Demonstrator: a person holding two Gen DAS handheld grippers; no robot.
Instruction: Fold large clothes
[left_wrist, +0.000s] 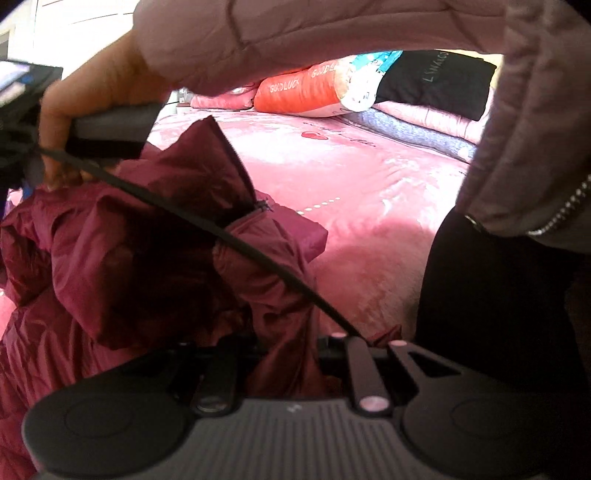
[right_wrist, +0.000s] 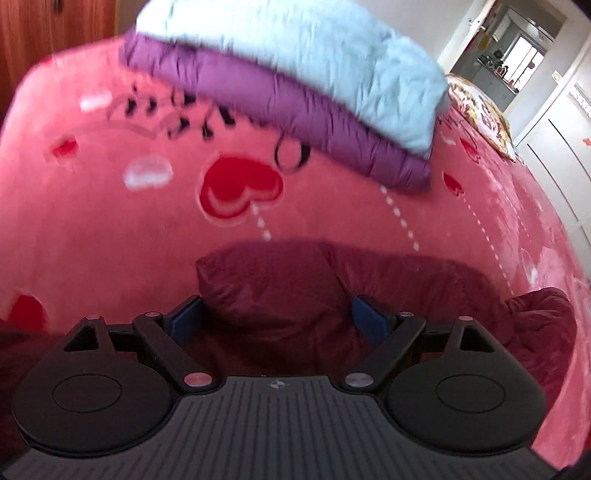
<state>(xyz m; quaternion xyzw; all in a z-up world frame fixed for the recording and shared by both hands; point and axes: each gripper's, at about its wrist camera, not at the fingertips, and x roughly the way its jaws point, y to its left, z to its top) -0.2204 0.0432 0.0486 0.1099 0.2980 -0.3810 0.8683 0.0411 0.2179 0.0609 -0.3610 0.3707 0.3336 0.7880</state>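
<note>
Left gripper (left_wrist: 284, 354): we clamp the maroon jacket (left_wrist: 147, 240); its folds hide our fingertips.
Right gripper (right_wrist: 277, 314): fingers apart above the jacket.
Pink blanket (right_wrist: 110, 221): print blurred.

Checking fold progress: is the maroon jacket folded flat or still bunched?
Still bunched. The maroon jacket stands in crumpled heaps on the pink blanket, part pinched in the left gripper; right gripper open.
</note>
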